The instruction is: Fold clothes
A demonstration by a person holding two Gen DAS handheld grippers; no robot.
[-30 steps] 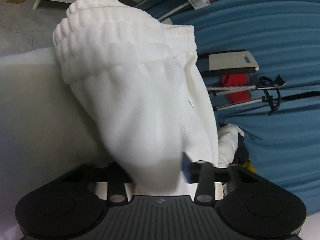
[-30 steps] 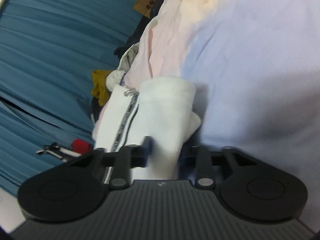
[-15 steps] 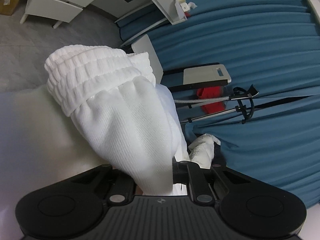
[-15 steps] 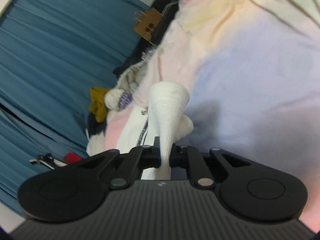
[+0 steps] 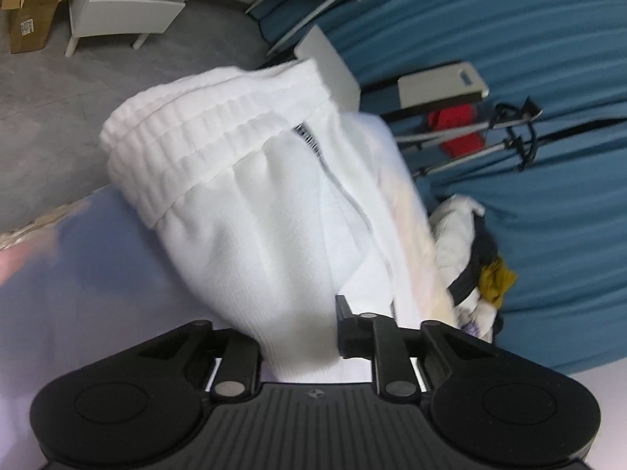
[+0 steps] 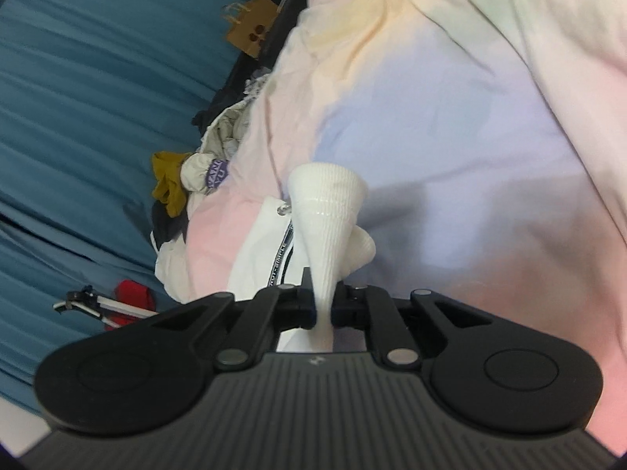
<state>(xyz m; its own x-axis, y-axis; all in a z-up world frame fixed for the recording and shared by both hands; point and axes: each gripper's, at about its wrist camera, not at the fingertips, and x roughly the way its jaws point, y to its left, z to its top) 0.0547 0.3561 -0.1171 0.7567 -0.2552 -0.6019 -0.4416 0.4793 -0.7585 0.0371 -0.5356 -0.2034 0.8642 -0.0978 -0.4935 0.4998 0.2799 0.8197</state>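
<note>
White pants with a gathered elastic waistband (image 5: 196, 137) hang bunched in front of the left wrist camera. My left gripper (image 5: 299, 329) has a thick fold of them between its fingers, and its jaws are opening; the cloth hides the left finger. In the right wrist view a ribbed white cuff (image 6: 325, 203) of the same pants stands up in a cone. My right gripper (image 6: 322, 301) is shut on its narrow lower end. Beside the cuff, a lettered side stripe (image 6: 284, 254) runs down the white cloth.
A pastel sheet (image 6: 450, 137) covers the bed under both grippers. A pile of mixed clothes (image 6: 188, 180) lies along the bed's edge by the blue curtain (image 6: 86, 98). A white cabinet (image 5: 125, 4), a cardboard box (image 5: 31, 11) and a tripod (image 5: 470, 137) stand on the floor beyond.
Both grippers have lifted and drawn back over the bed with the pants. The right jaws closed tight on the cuff. The left jaws narrowed, then widened again around the fold.
</note>
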